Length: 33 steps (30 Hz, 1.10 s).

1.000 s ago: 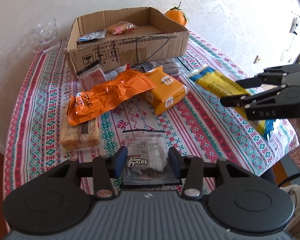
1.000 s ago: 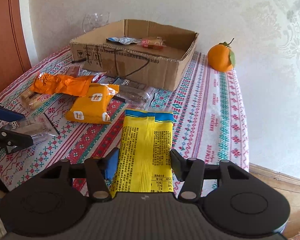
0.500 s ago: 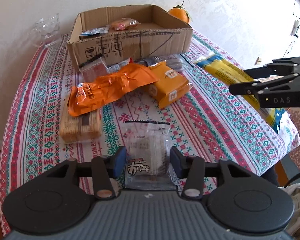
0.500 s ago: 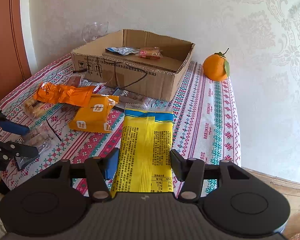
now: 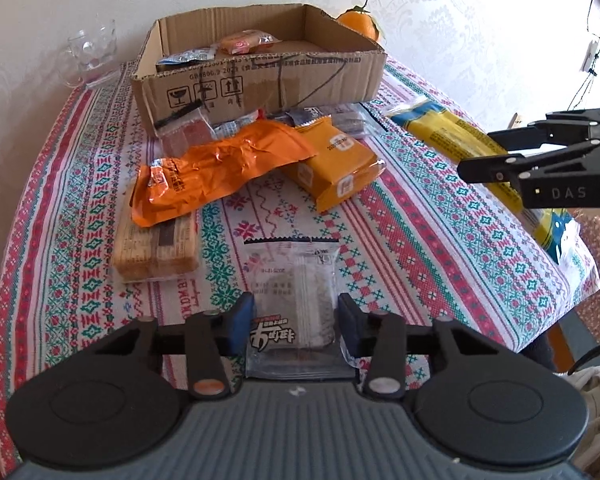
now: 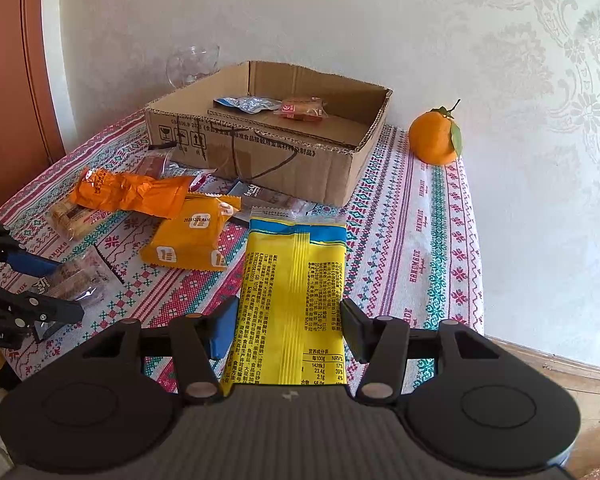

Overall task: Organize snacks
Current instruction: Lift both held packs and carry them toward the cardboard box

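My left gripper [image 5: 296, 316] is shut on a clear snack packet [image 5: 292, 292] and holds it above the near table edge. My right gripper [image 6: 286, 322] is shut on a long yellow and blue packet [image 6: 294, 280] and holds it above the right side of the table. The open cardboard box [image 5: 260, 80] stands at the back, with a blue packet [image 6: 246, 103] and a small red packet [image 6: 302, 108] inside. Loose snacks lie before it: an orange bag [image 5: 216, 168], a yellow packet [image 5: 334, 168] and a biscuit pack [image 5: 156, 248].
A patterned tablecloth [image 5: 420, 232] covers the table. An orange with a leaf [image 6: 436, 138] sits right of the box. A glass mug [image 5: 90, 50] stands at the back left. A wall runs behind, and a wooden door [image 6: 8, 80] is at the left.
Both grippers have risen a little with their packets and drawn nearer the box. The loose snacks on the table have not moved.
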Tool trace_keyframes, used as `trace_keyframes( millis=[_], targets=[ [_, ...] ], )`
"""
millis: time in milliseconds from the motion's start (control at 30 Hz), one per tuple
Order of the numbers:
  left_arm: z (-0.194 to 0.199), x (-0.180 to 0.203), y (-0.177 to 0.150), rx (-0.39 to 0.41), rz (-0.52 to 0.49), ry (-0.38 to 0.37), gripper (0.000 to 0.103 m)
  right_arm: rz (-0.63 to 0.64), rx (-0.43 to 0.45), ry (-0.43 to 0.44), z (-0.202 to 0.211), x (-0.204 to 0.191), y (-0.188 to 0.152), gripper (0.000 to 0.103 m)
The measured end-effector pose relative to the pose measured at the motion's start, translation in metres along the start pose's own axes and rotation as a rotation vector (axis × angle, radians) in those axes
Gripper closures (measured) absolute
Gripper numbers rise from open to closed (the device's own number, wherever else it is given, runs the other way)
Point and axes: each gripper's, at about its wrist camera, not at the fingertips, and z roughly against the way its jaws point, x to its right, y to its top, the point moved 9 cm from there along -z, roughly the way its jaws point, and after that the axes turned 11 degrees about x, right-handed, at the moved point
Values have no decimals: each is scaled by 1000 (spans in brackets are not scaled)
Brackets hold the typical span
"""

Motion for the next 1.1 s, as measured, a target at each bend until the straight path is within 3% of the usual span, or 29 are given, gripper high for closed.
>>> trace_keyframes(
  millis=[333, 667, 1100],
  targets=[
    [25, 1, 28, 43, -24, -47, 59, 12, 16, 40, 9, -1, 15, 44],
    [25, -5, 58, 77, -31, -70, 59, 40, 48, 80, 6, -8, 43, 44],
    [-14, -43, 152, 180, -63, -10, 59, 61, 110, 94, -18, -3, 90, 44]
  ],
)
